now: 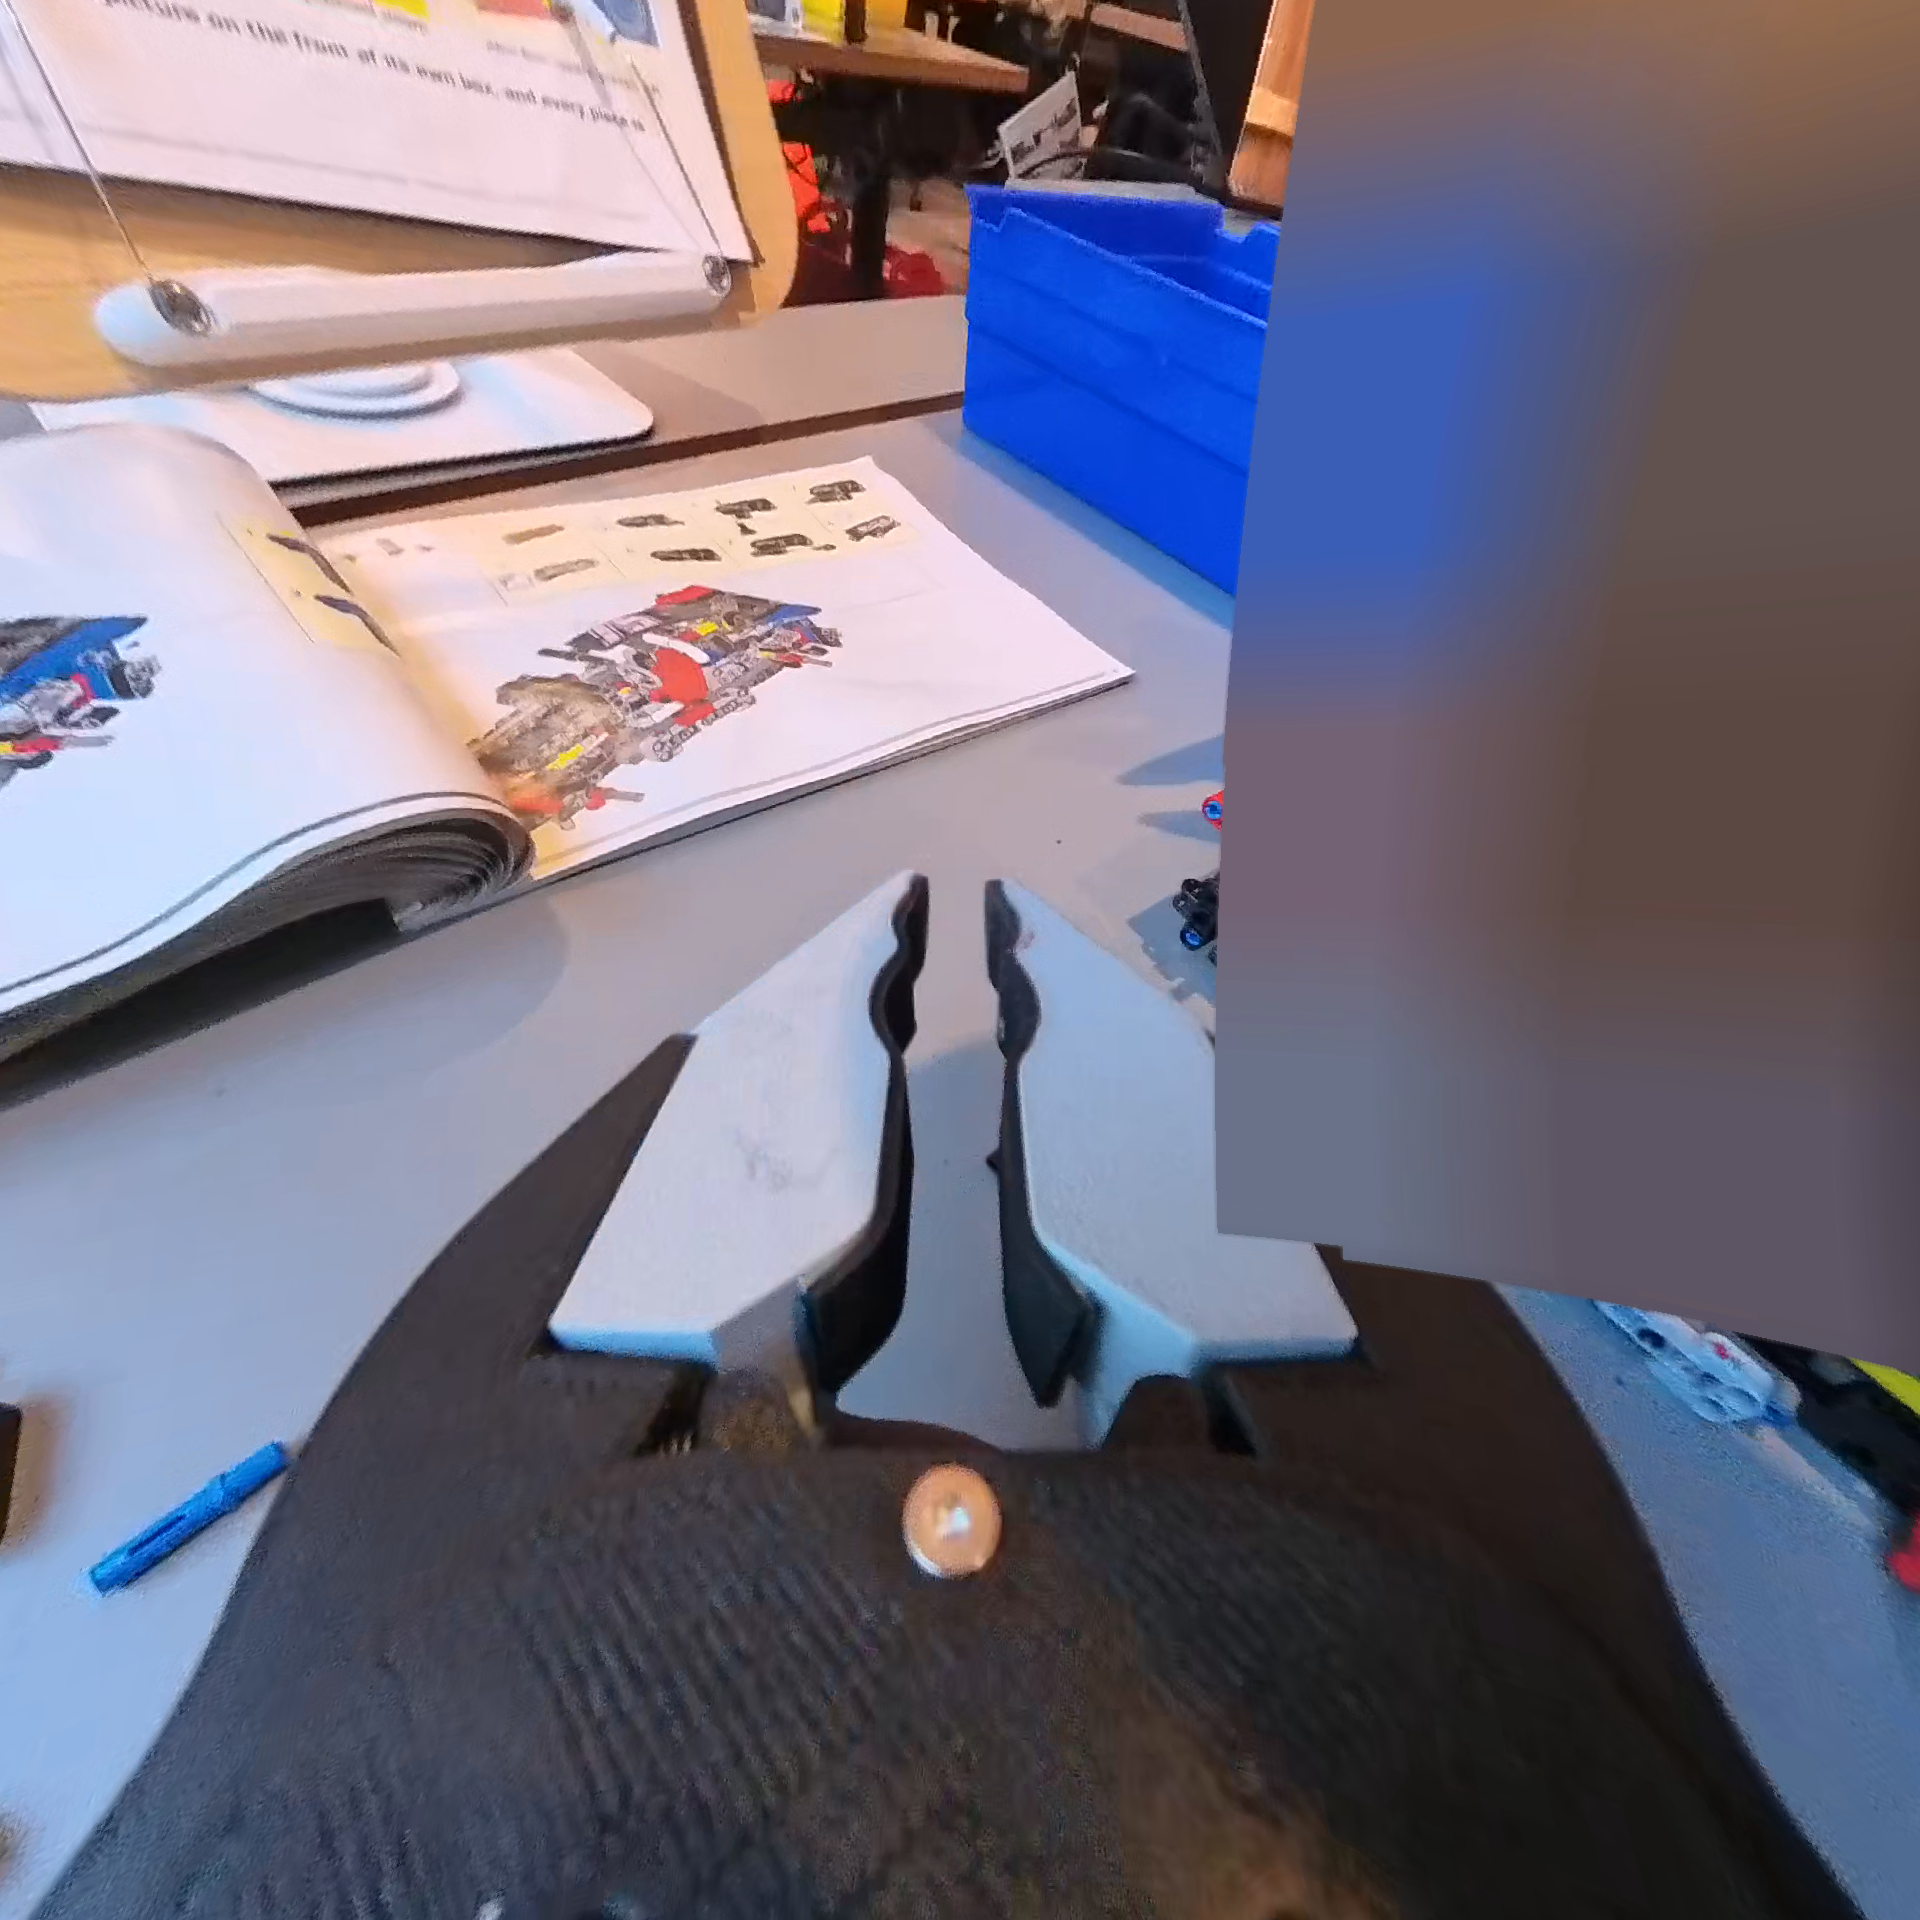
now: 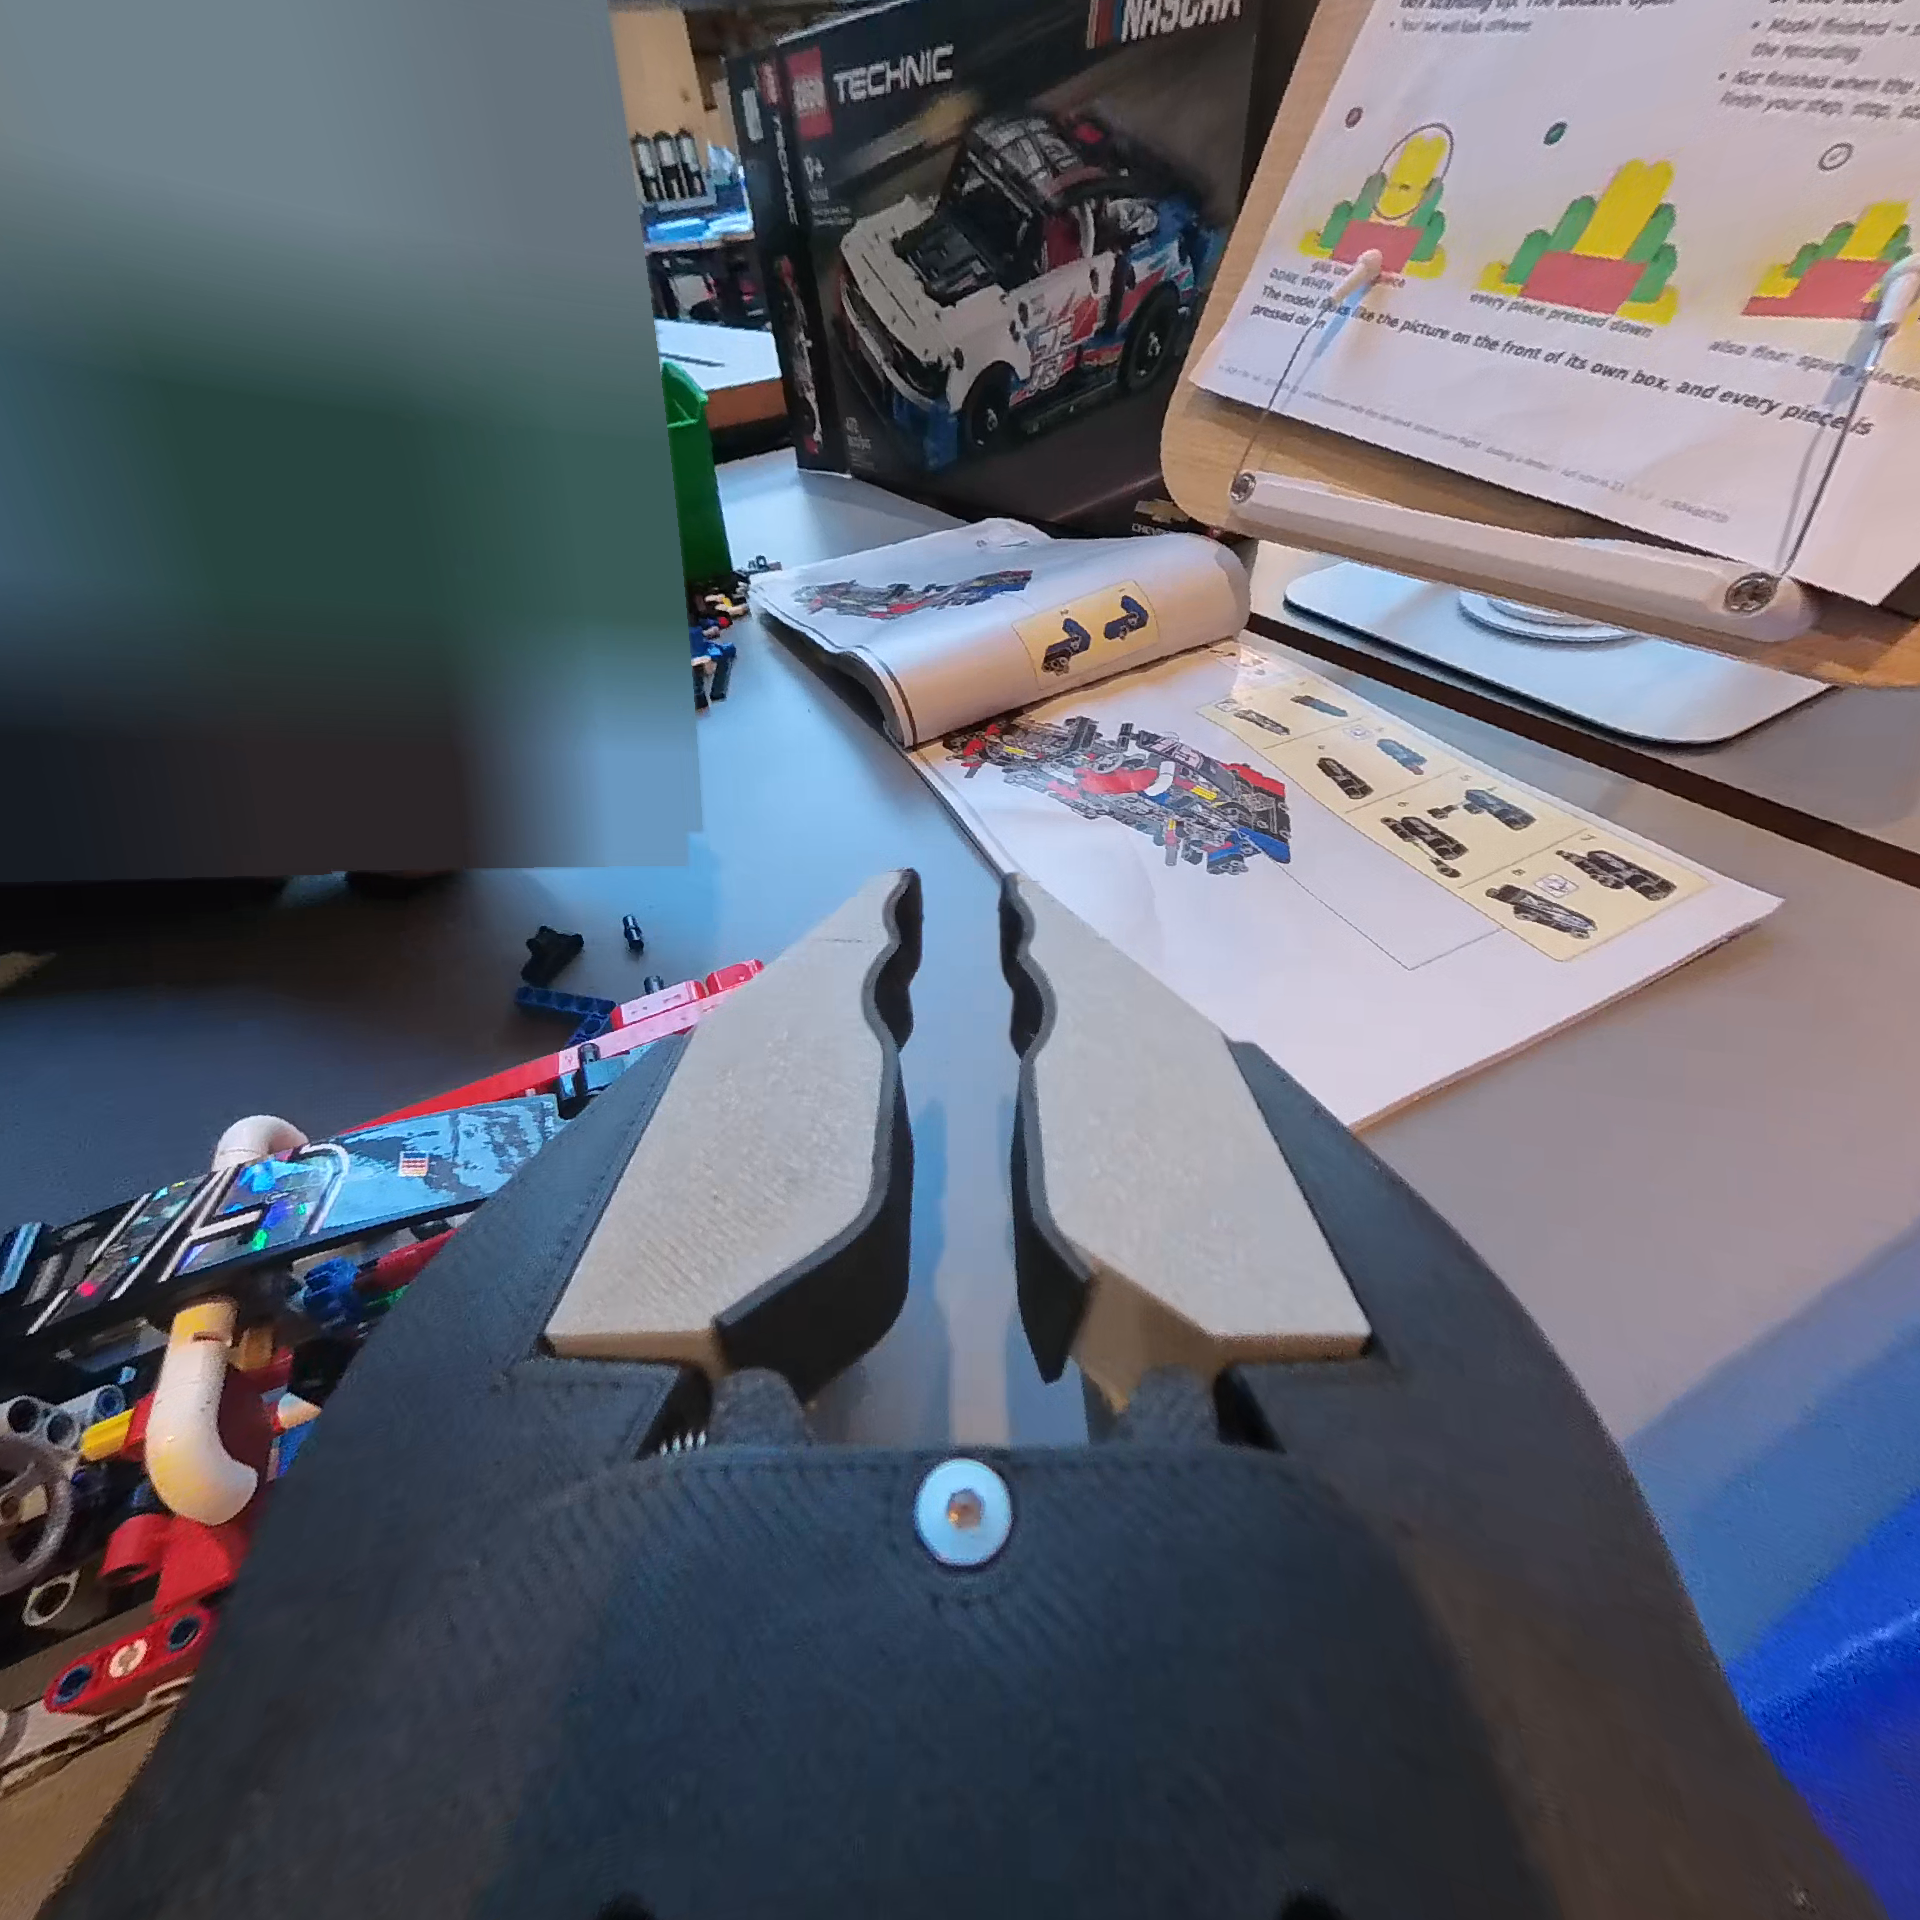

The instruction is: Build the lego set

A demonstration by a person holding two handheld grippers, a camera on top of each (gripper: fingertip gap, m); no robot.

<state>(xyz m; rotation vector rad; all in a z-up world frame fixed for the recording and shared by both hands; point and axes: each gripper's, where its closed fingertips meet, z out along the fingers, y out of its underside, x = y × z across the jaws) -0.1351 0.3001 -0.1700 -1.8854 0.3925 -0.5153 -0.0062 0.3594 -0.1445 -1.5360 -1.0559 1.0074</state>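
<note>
Down low in the left wrist view, a blue pin lies on the grey table beside the black gripper body. Up front, the left gripper hovers over bare table, jaws slightly parted with a narrow gap at the tips and nothing between them. Beyond its tips sits the open instruction booklet, pages curling at the left, and a blue bin stands farther back on the right.

Over to the right wrist view: nearest at lower left lies the partly built lego car (white curved tubes, red beams and a dark printed panel showing), resting on the table just left of the gripper body. Loose lego pieces are scattered just past it. The right gripper is also empty, jaws a little apart, tips over the table close to the booklet's near edge. Farther on, the set's box stands upright behind the booklet, with a green bin to its left and a sheet on a wooden stand to its right.
</note>
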